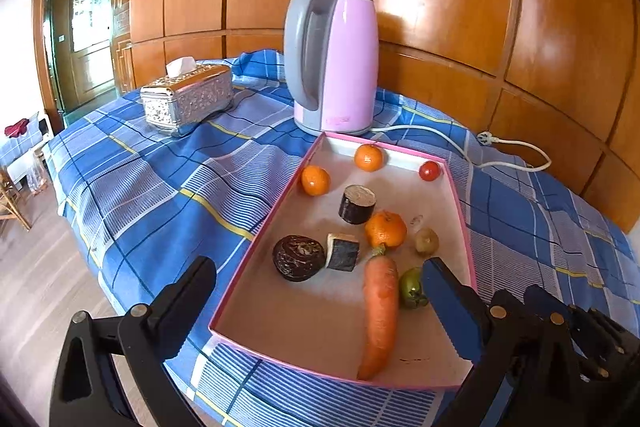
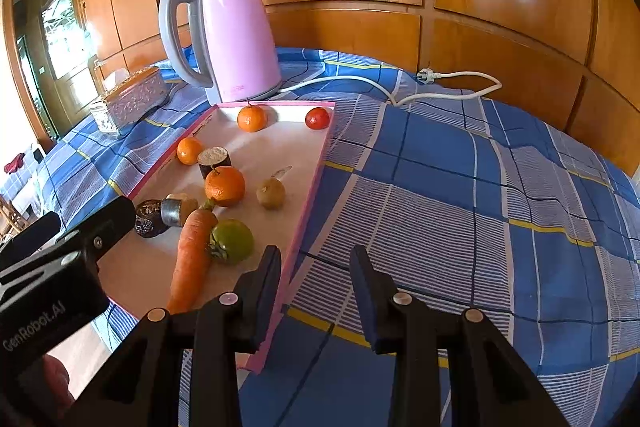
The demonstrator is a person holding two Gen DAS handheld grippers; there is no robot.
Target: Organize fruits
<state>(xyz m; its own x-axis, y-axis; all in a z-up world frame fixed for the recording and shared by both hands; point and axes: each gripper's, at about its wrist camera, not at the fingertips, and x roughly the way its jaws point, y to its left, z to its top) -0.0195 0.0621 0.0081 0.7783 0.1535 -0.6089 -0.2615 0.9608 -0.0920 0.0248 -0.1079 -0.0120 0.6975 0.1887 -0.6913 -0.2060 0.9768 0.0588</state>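
Hovering over the near end of the pink-rimmed tray (image 1: 264, 227), left gripper (image 1: 320, 311) spread wide and holding nothing; right gripper (image 2: 316, 291) hanging just beside the tray's right rim above the checked cloth (image 2: 480, 207), parted and empty too. Lying nearest in the tray: carrot (image 1: 380, 311), green persimmon (image 2: 232, 241) touching it, then a dark round fruit (image 1: 298, 257), two dark-skinned cut chunks (image 1: 357, 203), a large tangerine (image 1: 385, 229) and a small brownish fruit (image 1: 426, 240). Sitting farther back: two small tangerines (image 1: 315, 180) and a red tomato (image 1: 429, 171) in the far corner.

Fitting either a scatter awaiting sorting or a finished gathering into the tray; not settling which. Showing no second container.

Blocking part of the persimmon in the left view. Remaining hard to identify: the dark fruit and the chunks. Standing beyond: pink kettle (image 1: 336, 63), tissue box (image 1: 186, 99).
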